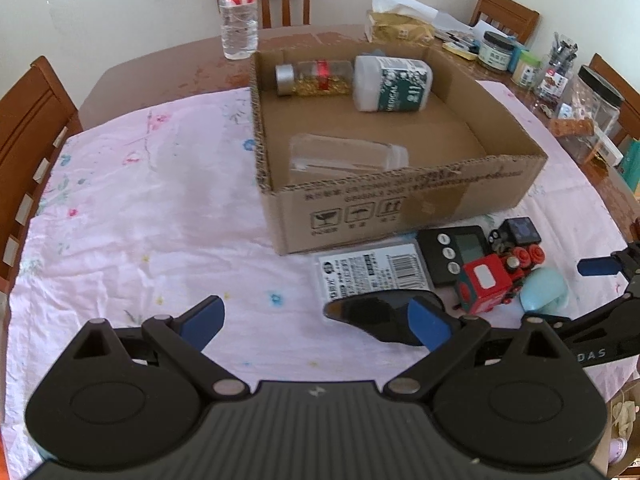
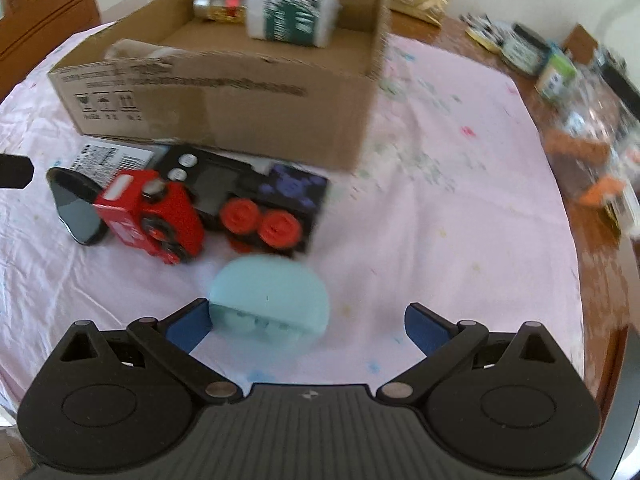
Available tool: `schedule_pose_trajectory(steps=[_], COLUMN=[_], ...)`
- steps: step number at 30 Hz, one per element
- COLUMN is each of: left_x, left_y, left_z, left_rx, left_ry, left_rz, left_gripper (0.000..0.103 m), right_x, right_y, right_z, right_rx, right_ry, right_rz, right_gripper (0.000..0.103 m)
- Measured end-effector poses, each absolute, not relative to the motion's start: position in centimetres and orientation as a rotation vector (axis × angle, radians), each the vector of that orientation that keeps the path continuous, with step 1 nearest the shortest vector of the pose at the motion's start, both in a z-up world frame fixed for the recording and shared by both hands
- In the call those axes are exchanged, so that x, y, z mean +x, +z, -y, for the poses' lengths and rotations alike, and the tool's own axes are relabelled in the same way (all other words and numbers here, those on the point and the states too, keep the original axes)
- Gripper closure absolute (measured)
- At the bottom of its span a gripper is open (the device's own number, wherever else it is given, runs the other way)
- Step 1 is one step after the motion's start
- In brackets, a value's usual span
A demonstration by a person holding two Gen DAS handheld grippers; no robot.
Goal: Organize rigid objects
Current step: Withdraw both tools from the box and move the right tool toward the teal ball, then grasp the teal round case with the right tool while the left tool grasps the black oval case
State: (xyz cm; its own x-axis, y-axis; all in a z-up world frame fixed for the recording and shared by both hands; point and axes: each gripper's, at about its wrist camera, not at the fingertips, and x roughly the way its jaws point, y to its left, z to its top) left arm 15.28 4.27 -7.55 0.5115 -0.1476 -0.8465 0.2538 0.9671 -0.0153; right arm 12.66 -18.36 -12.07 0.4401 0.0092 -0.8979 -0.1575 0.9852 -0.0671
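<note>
An open cardboard box [image 1: 400, 216] stands on the pink cloth and holds a glitter jar [image 1: 316, 78], a white bottle [image 1: 392, 84] and a clear jar [image 1: 348, 156], all lying on their sides. In front of it lie a labelled pack [image 1: 372, 276], a black timer [image 1: 452, 252], a red toy train [image 1: 492, 280] and a glossy black piece [image 1: 368, 312]. My left gripper [image 1: 318, 322] is open, its right pad against that black piece. My right gripper [image 2: 308, 326] is open around a light blue rounded thing [image 2: 268, 292], which sits by the left pad, clear of the right one.
A water bottle [image 1: 238, 12] stands behind the box. Jars, tins and a tissue pack [image 1: 400, 24] crowd the table's far right edge. Wooden chairs [image 1: 28, 120] ring the table. Bare pink cloth [image 1: 140, 220] lies left of the box.
</note>
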Motion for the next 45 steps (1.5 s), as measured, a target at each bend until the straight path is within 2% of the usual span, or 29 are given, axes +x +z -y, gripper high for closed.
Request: schedule_pose_trajectory(steps=[15, 22, 33, 40, 45], left_x=[14.2, 13.1, 12.6, 12.8, 13.1], left_y=[-10.2, -12.7, -12.9, -12.6, -12.4], left_z=[-1.7, -0.1, 1.3, 1.0, 0.9], left_rx=[0.125, 0.186, 0.289, 0.247, 0.242], left_ry=[-0.291, -0.274, -0.252, -0.266, -0.269], left_rz=[-1.034, -0.985, -0.853, -0.881, -0.890], left_gripper=[0.005, 0.004, 0.001, 0.013, 0.013], right_x=[11.6, 11.1, 11.0, 11.0, 10.9], right_y=[-12.4, -12.5, -12.5, -12.5, -12.5], right_z=[22.7, 22.9, 23.0, 23.0, 23.0], right_rx=[-0.056, -0.068, -0.084, -0.083, -0.082], right_ry=[0.049, 0.072, 0.101, 0.100, 0.098], right_rz=[-1.113, -1.088, -1.072, -1.069, -1.068], right_gripper=[0.000, 0.000, 0.000, 0.000, 0.000])
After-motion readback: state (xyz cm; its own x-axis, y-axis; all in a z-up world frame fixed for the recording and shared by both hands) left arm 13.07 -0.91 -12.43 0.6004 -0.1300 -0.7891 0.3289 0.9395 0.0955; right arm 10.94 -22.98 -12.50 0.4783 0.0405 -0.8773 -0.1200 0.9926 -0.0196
